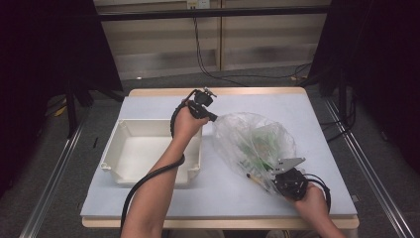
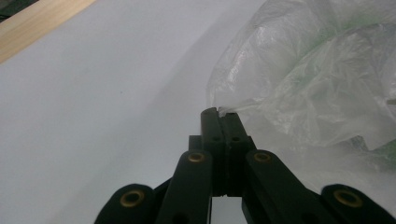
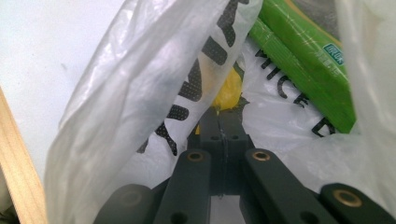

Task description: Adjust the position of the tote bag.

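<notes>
White plastic, the open bin (image 1: 130,159) sits just left of my left forearm with nothing that I can see in it, so I judge the unpacking has not started. Up past it, my left gripper (image 1: 216,118) has its jaws pressed together on the far edge of the clear plastic bag (image 1: 247,136); in the left gripper view a small tuck of film (image 2: 224,111) is caught right at the jaw tips, with the rest of the bag billowing off to their right over the pale blue table mat (image 2: 93,93).

Moving right, the bag lies between my two grippers, bulging. My right gripper (image 1: 277,174) is at its near end, jaws closed. In the right gripper view the tips are just inside the bag mouth, against a yellow item (image 3: 229,93) directly ahead. Whether they pinch it or a fold of film I cannot tell. A green packet (image 3: 303,70) lies beyond and to the right of the jaws, and a printed white wrapper (image 3: 280,121) lies under it.

Done so far, in my reading: the bag is gripped at both ends. Left to do: take the contents out and put them in the bin.
</notes>
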Tool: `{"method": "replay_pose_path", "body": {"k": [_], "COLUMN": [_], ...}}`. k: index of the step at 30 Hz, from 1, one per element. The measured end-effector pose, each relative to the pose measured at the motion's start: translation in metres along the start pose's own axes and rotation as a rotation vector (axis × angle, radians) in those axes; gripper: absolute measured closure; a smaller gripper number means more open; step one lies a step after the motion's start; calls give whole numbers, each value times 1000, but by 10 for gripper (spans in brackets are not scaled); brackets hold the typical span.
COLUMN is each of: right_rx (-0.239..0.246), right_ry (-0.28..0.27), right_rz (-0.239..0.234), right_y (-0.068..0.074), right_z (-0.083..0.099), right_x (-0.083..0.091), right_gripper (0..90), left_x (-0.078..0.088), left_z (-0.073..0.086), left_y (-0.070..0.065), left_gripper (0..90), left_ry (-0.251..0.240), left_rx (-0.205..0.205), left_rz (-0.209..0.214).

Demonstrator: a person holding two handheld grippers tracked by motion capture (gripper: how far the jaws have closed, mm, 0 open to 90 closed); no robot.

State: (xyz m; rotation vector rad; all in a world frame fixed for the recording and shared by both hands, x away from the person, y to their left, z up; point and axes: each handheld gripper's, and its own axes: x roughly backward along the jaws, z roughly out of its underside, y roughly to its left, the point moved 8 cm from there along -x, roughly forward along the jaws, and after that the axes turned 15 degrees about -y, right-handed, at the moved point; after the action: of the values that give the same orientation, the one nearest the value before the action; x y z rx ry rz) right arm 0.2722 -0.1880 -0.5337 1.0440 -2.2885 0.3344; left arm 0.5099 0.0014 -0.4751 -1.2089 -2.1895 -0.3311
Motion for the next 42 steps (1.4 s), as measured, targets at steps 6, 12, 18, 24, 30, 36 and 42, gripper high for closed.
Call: {"method": "replay_pose_path", "body": {"k": [6,12,18,24,30,36,42], "right_rx": [2,19,16,4,-5,9,-19], "right_ry": [1,10,5,0,1,4,-22], "right_rz": [9,18,7,10,19,26,45], "right_y": [0,1,1,0,0,0,-3], "right_z": [0,0,0,0,0,-1,-11], "right_x": [0,0,0,0,1,-1,0], "right_gripper": [900,900,900,900,900,897,820], "left_x": [-2,-3,-3,0,5,18,25], "left_z": [1,1,4,5,1,1,4], "left_y": [7,13,17,18,9,1,-5], "left_gripper": [900,900,900,900,850,759,692], "left_ry": [-7,-37,-29,-19,-71,-38,-55], "left_rx": [37,84,91,80,125,52,68], "left_rz": [-21,-51,-72,-46,-32,-3,9]}}
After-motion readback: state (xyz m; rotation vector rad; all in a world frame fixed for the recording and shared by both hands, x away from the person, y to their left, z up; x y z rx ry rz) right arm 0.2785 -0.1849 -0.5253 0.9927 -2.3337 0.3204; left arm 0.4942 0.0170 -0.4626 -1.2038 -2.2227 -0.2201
